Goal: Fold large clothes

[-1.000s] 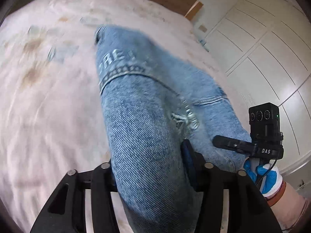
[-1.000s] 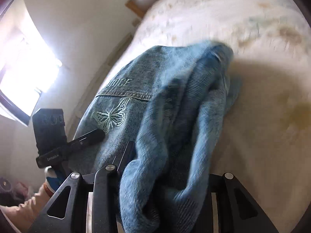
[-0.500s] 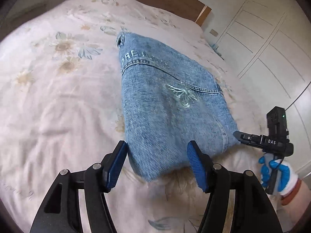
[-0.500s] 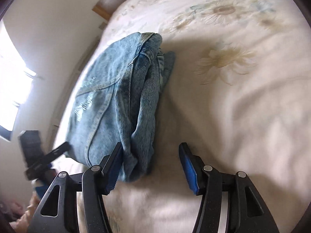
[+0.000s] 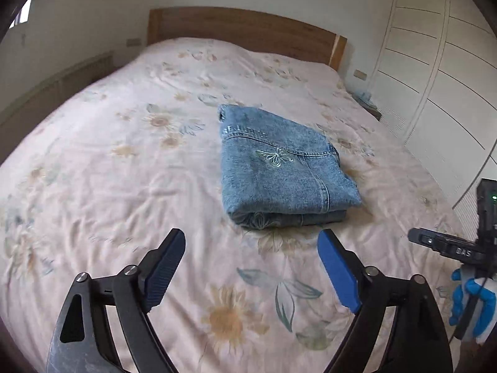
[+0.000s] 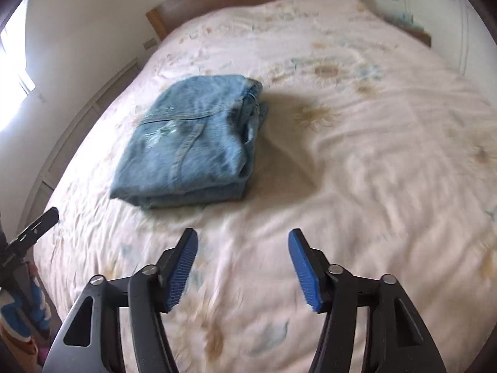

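Note:
A pair of blue jeans (image 5: 279, 171) lies folded into a compact stack in the middle of the bed, a butterfly embroidery on top. It also shows in the right wrist view (image 6: 192, 143), up and left of centre. My left gripper (image 5: 251, 248) is open and empty, pulled back from the near edge of the jeans. My right gripper (image 6: 242, 248) is open and empty, back from the jeans and to their right. The right gripper's body (image 5: 459, 248) shows at the right edge of the left wrist view, held by a blue-gloved hand.
The bed (image 5: 108, 171) has a pale floral cover and a wooden headboard (image 5: 242, 28) at the far end. White wardrobe doors (image 5: 444, 62) stand to the right. A low wall panel (image 6: 71, 130) runs along the left side.
Both grippers let go of the jeans, opened, and drew back and up. The jeans now rest folded on the bed, farther away in both views.

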